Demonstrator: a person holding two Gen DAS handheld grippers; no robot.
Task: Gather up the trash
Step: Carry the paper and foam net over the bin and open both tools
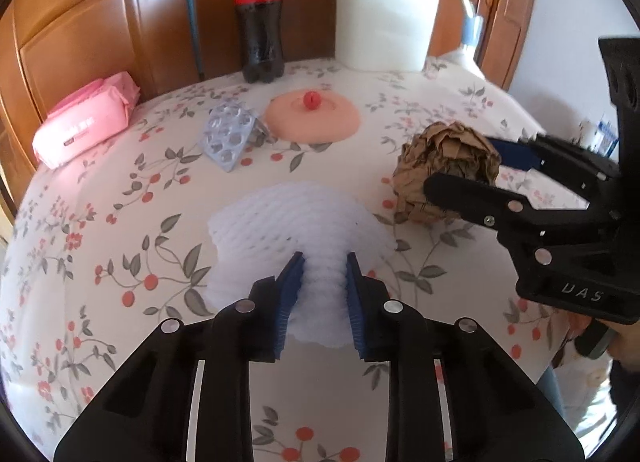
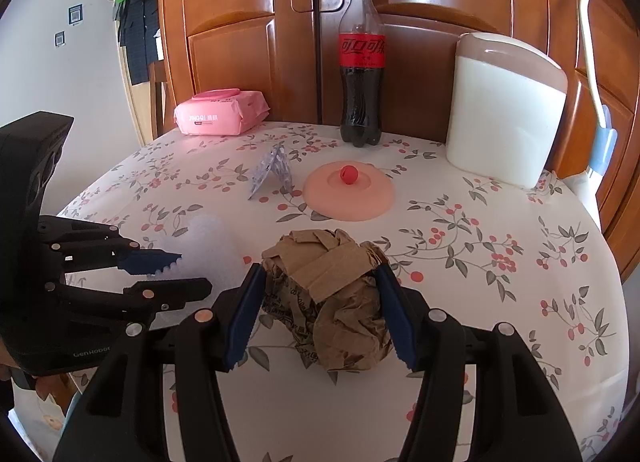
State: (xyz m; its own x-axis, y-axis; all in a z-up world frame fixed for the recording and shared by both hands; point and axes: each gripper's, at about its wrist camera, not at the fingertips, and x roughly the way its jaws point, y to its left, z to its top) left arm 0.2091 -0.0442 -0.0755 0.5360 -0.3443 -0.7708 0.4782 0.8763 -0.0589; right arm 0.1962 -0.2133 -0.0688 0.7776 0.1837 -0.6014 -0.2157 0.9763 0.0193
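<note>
A white foam fruit net lies on the flowered tablecloth; my left gripper is shut on its near end. It also shows in the right wrist view with the left gripper around it. A crumpled brown paper ball sits on the table between the fingers of my right gripper, which press its two sides. The ball shows in the left wrist view with the right gripper around it. An empty pill blister pack lies farther back.
A white lidded bin stands at the back right. A cola bottle, a pink wipes pack and a peach silicone lid with red knob are at the back. A wooden wardrobe stands behind the table.
</note>
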